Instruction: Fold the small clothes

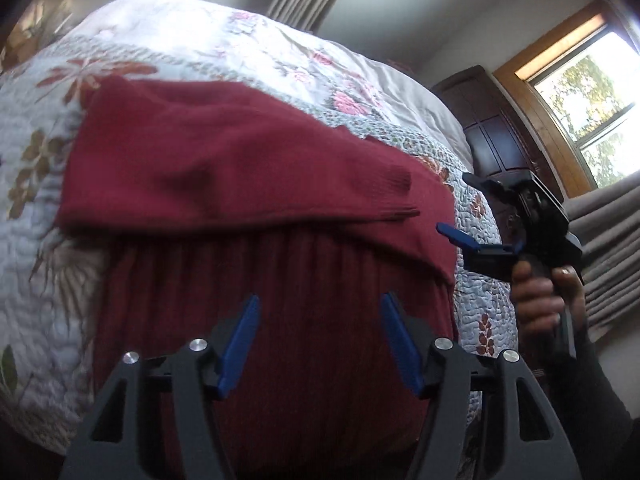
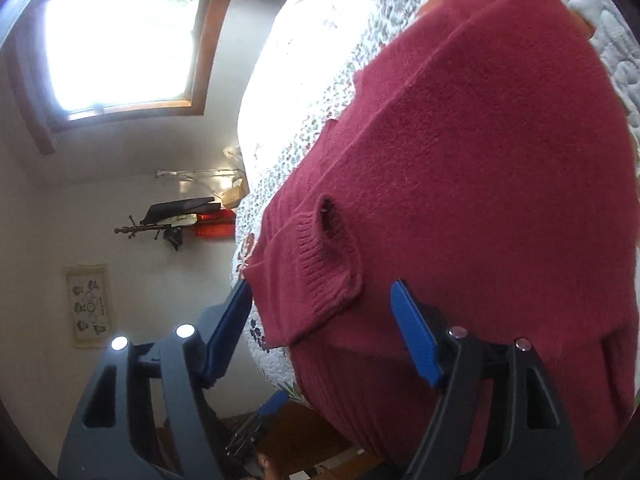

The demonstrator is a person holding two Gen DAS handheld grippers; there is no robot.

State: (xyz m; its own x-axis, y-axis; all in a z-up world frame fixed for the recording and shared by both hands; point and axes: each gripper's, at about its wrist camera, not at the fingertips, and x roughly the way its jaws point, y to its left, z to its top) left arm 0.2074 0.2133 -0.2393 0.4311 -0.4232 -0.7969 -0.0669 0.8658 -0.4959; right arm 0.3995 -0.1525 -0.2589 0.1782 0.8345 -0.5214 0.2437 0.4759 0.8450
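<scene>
Lying spread on the bed (image 1: 48, 184) under a floral quilt (image 1: 224, 48), the dark red sweater (image 1: 224, 168) fills the space ahead of both grippers, its body flat and one sleeve (image 1: 248, 200) folded across the front, the ribbed cuff (image 1: 396, 196) ending toward the right edge of the garment. In the left wrist view, the left gripper (image 1: 318, 336) hovers over the ribbed lower part of the sweater, its blue fingers (image 1: 240, 340) spread wide with nothing between them. To the right of those fingers, past the sweater's edge, the right gripper (image 1: 456, 216) is held in a hand (image 1: 544, 300) with a dark sleeve; its fingers are also parted and empty, pointing toward the cuff without touching it. Farther right stand a dark wooden cabinet (image 1: 492, 128) and a window (image 1: 592, 96). In the right wrist view, a bright window (image 2: 120, 40) and a framed picture (image 2: 90, 304) on the wall lie left of the fingers; the right gripper's own fingers (image 2: 414, 332) stand wide apart, and the open cuff (image 2: 332, 256) sits just ahead, between them, with the sweater's body stretching off to their right.
</scene>
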